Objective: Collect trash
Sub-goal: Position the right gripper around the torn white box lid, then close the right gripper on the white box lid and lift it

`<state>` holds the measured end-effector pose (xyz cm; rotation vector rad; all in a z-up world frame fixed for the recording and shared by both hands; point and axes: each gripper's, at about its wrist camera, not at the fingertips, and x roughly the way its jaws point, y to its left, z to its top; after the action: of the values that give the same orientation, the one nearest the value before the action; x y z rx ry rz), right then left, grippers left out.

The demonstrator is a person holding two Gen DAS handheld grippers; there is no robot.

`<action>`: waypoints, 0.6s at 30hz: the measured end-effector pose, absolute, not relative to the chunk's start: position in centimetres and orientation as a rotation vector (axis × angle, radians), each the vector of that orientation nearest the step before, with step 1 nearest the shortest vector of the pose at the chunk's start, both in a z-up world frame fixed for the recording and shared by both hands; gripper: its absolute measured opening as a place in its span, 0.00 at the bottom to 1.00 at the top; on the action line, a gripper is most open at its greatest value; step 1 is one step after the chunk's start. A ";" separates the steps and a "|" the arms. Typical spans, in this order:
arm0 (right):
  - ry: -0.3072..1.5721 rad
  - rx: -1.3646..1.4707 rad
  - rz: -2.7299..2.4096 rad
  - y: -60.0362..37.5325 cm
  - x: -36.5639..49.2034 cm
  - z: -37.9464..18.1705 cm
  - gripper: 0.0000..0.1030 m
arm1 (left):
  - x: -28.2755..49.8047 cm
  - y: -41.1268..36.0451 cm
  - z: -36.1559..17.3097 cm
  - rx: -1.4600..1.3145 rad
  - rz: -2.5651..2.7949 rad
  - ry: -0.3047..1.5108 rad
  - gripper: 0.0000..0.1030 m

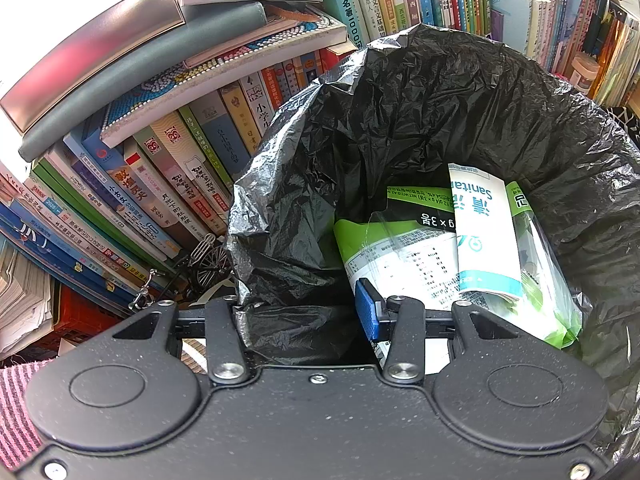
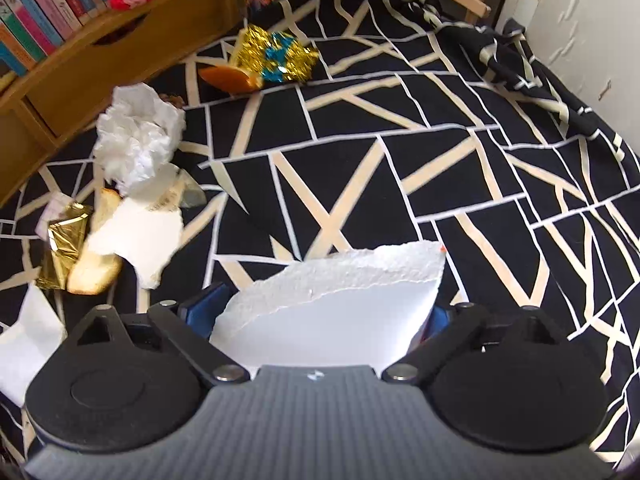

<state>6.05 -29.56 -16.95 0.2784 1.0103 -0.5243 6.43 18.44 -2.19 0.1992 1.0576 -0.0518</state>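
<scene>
In the left wrist view my left gripper [image 1: 298, 316] is shut on the rim of a black trash bag [image 1: 440, 92], with crumpled plastic filling the gap between its fingers. Inside the bag lie a green-and-white package [image 1: 400, 256] and a white-and-teal wipes pack [image 1: 484, 232]. In the right wrist view my right gripper [image 2: 320, 312] is shut on a torn white foam piece [image 2: 332, 304], held above a black patterned cloth [image 2: 440, 168]. To the left lie a crumpled white tissue [image 2: 136, 136], a gold wrapper [image 2: 66, 236], a bread piece [image 2: 96, 272] and another torn white scrap [image 2: 140, 236].
Gold-and-blue tinsel [image 2: 276, 54] and an orange peel [image 2: 226, 78] rest at the far side of the cloth. A wooden bookshelf [image 2: 80, 52] borders the left, a white wall [image 2: 580, 20] the right. Stacked books [image 1: 160, 168] crowd beside the bag. White paper [image 2: 28, 344] lies near left.
</scene>
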 end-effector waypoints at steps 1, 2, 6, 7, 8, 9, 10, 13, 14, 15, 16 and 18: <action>0.998 0.279 -0.514 -29.4 6.1 -16.6 0.91 | 6.4 18.4 -2.2 0.199 -0.052 1.057 0.40; 0.983 0.278 -0.508 -29.3 6.1 -16.1 0.91 | 6.4 18.4 -2.2 0.200 -0.052 1.057 0.40; 0.906 0.290 -0.498 -28.8 6.4 -13.7 0.91 | 6.4 18.4 -2.2 0.200 -0.052 1.057 0.40; 0.879 0.296 -0.492 -28.7 6.4 -12.9 0.91 | 6.4 18.4 -2.2 0.200 -0.052 1.057 0.40; 0.849 0.299 -0.485 -28.6 6.4 -12.0 0.91 | 6.4 18.4 -2.2 0.199 -0.052 1.057 0.40; 0.819 0.303 -0.479 -28.4 6.4 -11.1 0.91 | 6.4 18.5 -2.2 0.199 -0.053 1.057 0.40; 0.786 0.309 -0.468 -28.2 6.4 -10.1 0.91 | 6.4 18.4 -2.2 0.200 -0.052 1.057 0.40; 0.680 0.310 -0.434 -27.6 6.3 -7.0 0.90 | 6.4 18.5 -2.2 0.200 -0.053 1.057 0.40; 0.644 0.313 -0.420 -27.3 6.1 -5.9 0.87 | 6.4 18.4 -2.2 0.200 -0.052 1.057 0.40; 0.613 0.313 -0.412 -27.0 5.9 -5.0 0.73 | 6.4 18.4 -2.2 0.201 -0.051 1.057 0.40; 0.595 0.318 -0.417 -26.8 5.9 -4.1 0.59 | 6.4 18.4 -2.2 0.201 -0.051 1.057 0.40; 0.554 0.337 -0.390 -26.5 5.6 -2.7 0.59 | 6.4 18.3 -2.2 0.202 -0.050 1.057 0.40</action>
<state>5.62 -26.54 -2.69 0.3368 0.5543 -0.3896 6.42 18.27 -2.22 0.2023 1.0571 -0.0504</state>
